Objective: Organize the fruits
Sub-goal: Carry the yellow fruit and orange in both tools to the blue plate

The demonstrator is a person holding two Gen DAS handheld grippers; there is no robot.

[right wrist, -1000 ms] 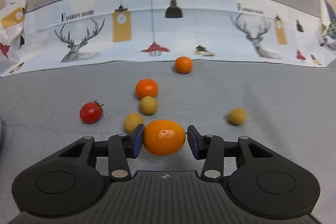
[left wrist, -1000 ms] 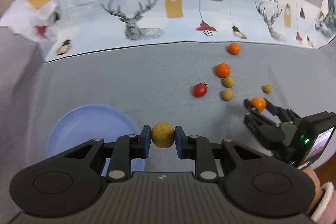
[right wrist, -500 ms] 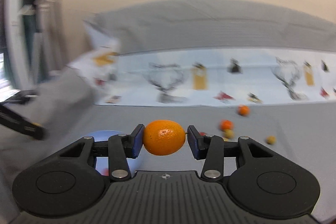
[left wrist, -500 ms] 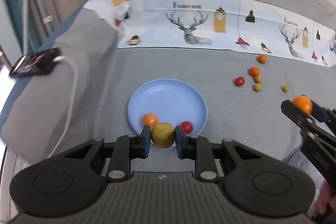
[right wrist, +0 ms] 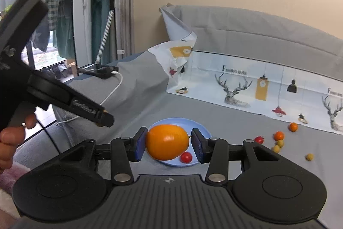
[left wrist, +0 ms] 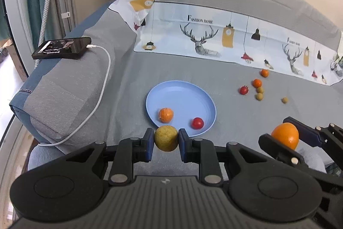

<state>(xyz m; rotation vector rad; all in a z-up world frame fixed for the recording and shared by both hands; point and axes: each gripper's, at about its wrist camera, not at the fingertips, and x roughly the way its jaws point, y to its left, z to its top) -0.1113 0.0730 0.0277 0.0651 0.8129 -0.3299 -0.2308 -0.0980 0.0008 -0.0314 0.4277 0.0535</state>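
Fingers: left gripper [left wrist: 166, 141] pinching yellow-green fruit [left wrist: 166, 141]; right gripper [right wrist: 168, 142] pinching orange [right wrist: 167, 142]. Both fruits held near blue plate [left wrist: 169, 89], which holds small orange [left wrist: 166, 115], red tomato [left wrist: 197, 123].

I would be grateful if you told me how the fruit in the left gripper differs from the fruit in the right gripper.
The yellow-green fruit in the left gripper is dull, rough-skinned and round; the orange fruit in the right gripper is bright, glossy and oval. The yellow-green fruit looks smaller, so its jaws sit closer together than those around the orange fruit. Both are clamped between blue pads near the blue plate.
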